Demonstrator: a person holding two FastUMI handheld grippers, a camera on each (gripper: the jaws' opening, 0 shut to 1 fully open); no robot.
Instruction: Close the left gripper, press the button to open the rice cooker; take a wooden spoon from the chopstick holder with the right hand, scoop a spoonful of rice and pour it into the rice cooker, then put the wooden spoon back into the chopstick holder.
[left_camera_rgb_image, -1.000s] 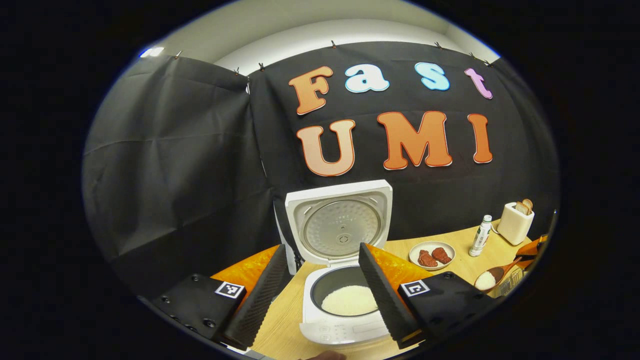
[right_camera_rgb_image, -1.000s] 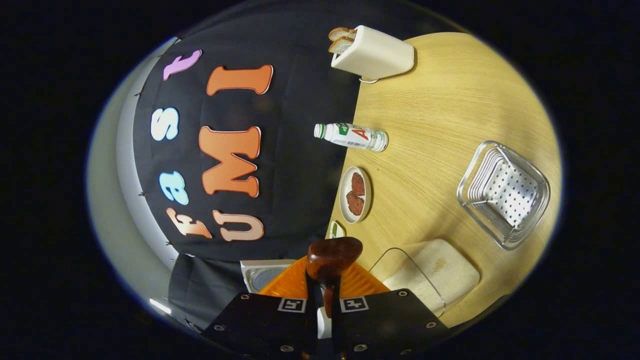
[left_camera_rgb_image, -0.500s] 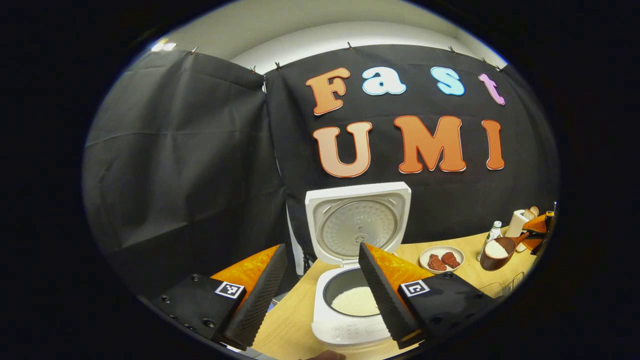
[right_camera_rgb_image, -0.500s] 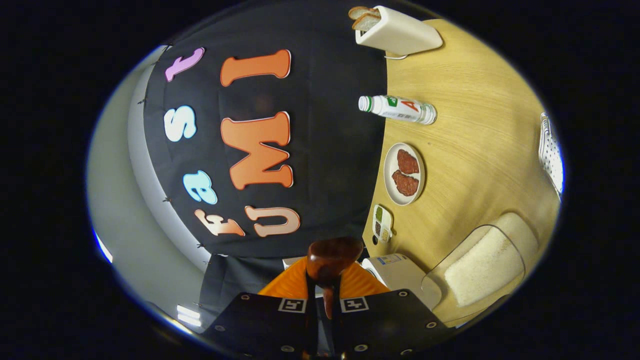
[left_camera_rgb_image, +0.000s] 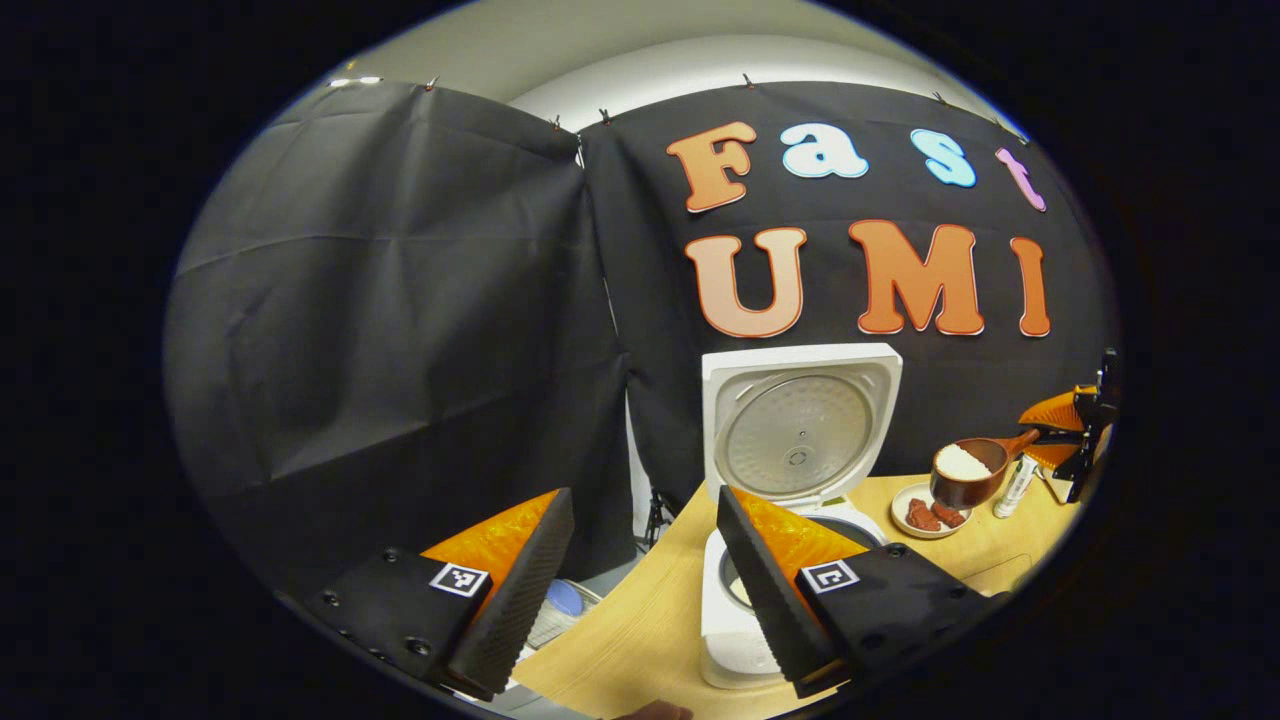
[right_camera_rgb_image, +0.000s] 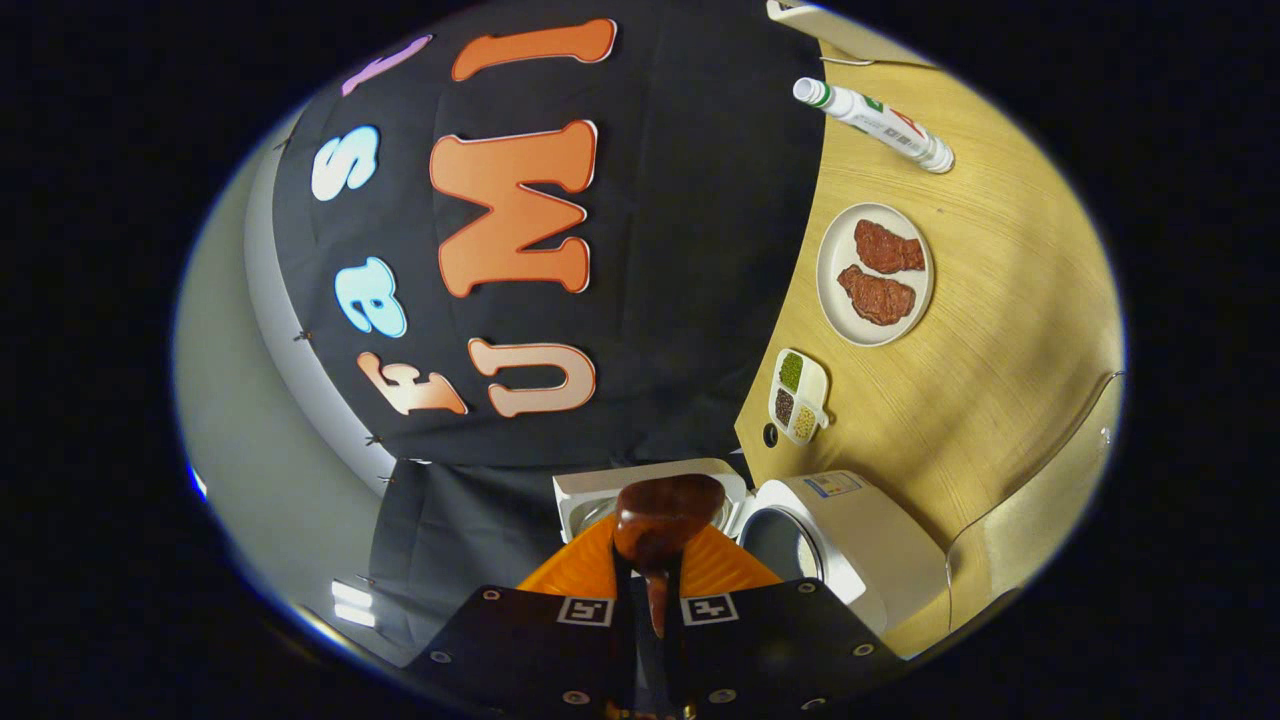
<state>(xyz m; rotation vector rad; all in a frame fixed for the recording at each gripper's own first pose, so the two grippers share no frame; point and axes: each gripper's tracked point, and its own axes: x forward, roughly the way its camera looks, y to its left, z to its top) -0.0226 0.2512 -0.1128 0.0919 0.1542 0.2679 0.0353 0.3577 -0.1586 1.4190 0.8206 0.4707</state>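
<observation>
My right gripper (right_camera_rgb_image: 648, 590) clamps the wooden spoon (left_camera_rgb_image: 968, 470), rice heaped in its bowl, held above the table (left_camera_rgb_image: 640, 630) | rice cooker (left_camera_rgb_image: 790, 470) lid up (rice inside) | left gripper (left_camera_rgb_image: 640, 575) spread wide, holding nothing.

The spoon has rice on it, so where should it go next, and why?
Probably sideways until it hangs over the open rice cooker, then tip. The wooden spoon, heaped with rice, is held in the right gripper, whose jaws are shut on the handle, off to the pot's side above the plate.
</observation>
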